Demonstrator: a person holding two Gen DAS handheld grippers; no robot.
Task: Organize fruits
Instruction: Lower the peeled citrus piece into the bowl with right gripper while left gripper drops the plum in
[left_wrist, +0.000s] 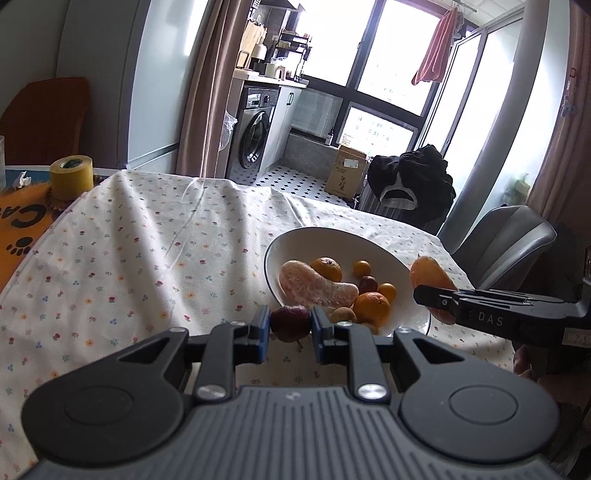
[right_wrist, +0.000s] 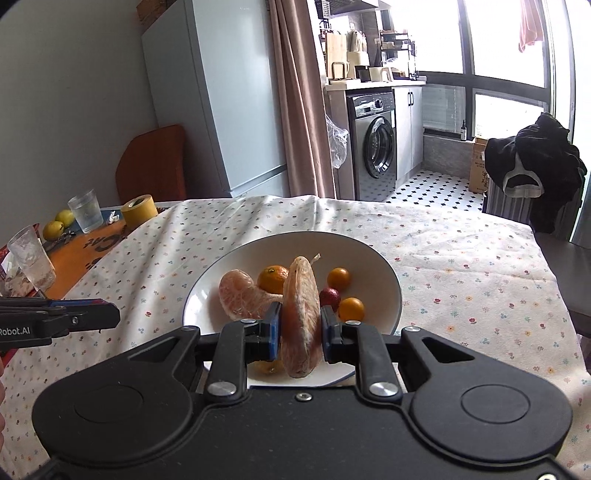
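A white bowl (left_wrist: 332, 243) (right_wrist: 384, 273) on the flowered tablecloth holds a peeled citrus piece (left_wrist: 314, 286) (right_wrist: 240, 295), mandarins (left_wrist: 327, 267), small yellow-orange fruits (left_wrist: 361, 267) (right_wrist: 339, 277) and a dark red fruit (right_wrist: 330, 296). My left gripper (left_wrist: 290, 325) is shut on a dark purple-red fruit (left_wrist: 290, 321) just left of the bowl's near rim. My right gripper (right_wrist: 300, 325) is shut on a peeled citrus segment (right_wrist: 301, 314), held upright over the bowl's near edge. It also shows in the left wrist view (left_wrist: 428, 277).
A yellow tape roll (left_wrist: 72, 177) (right_wrist: 139, 209), two glasses (right_wrist: 85, 210) and lemons (right_wrist: 59, 223) stand at the table's far left on an orange mat (left_wrist: 18, 229). A grey chair (left_wrist: 509, 240) stands at the right. The left gripper shows at the left in the right wrist view (right_wrist: 74, 317).
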